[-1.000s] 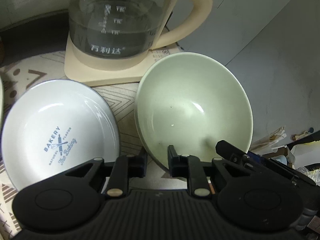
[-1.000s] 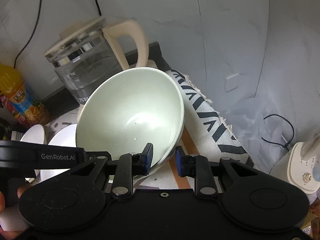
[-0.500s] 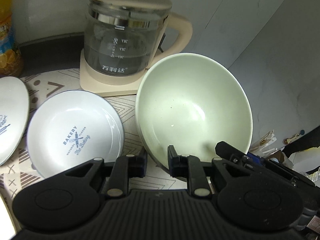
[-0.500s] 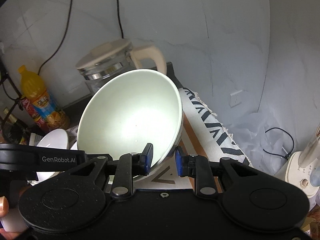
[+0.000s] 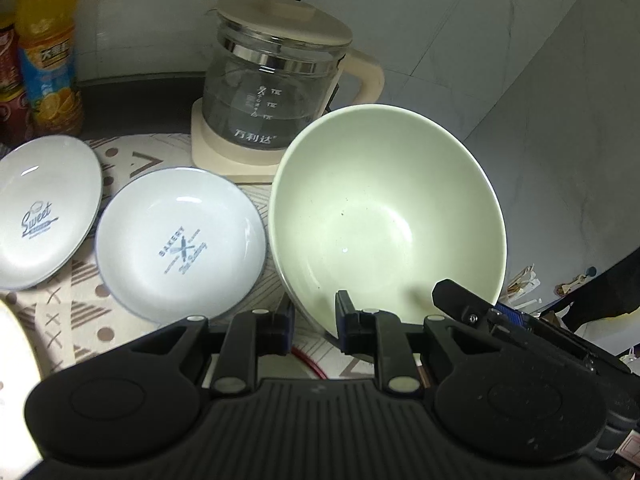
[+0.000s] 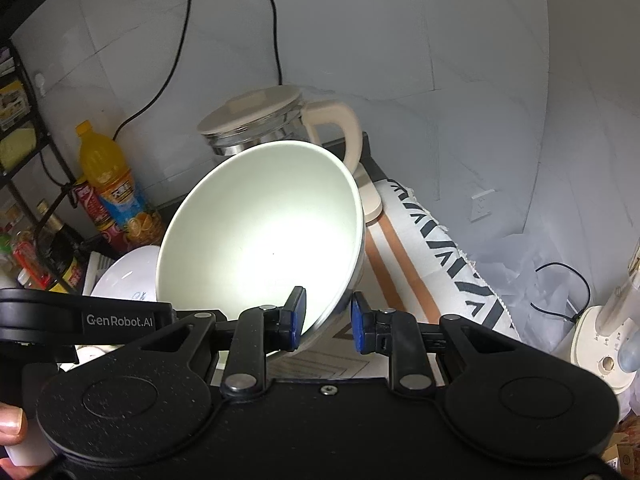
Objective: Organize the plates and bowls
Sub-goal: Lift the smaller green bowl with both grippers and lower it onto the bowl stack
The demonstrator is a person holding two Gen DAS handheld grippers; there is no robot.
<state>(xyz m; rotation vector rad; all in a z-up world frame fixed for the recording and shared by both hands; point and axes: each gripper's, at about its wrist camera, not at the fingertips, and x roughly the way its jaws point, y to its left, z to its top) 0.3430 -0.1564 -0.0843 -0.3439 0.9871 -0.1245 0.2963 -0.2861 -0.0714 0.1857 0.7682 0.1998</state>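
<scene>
A large pale green bowl (image 5: 384,216) hangs tilted above the table, held by both grippers at its near rim. My left gripper (image 5: 314,320) is shut on the rim, one pad inside the bowl and one outside. My right gripper (image 6: 328,320) is shut on the same bowl (image 6: 260,240) further round the rim; its black finger (image 5: 464,300) shows in the left wrist view. Two white plates lie on the patterned cloth to the left: one printed "Bakery" (image 5: 180,244) and one printed "Sweet" (image 5: 40,208).
A glass kettle (image 5: 276,92) on a cream base stands behind the bowl. An orange drink bottle (image 5: 48,52) stands at the back left by the wall. The table's right edge, with hanging cloth (image 6: 440,248), drops to a floor with a fan base (image 6: 600,340).
Both grippers have risen and drawn back with the bowl. The kettle and the Bakery plate look smaller and farther, and the Sweet plate and the bottle have come into view.
</scene>
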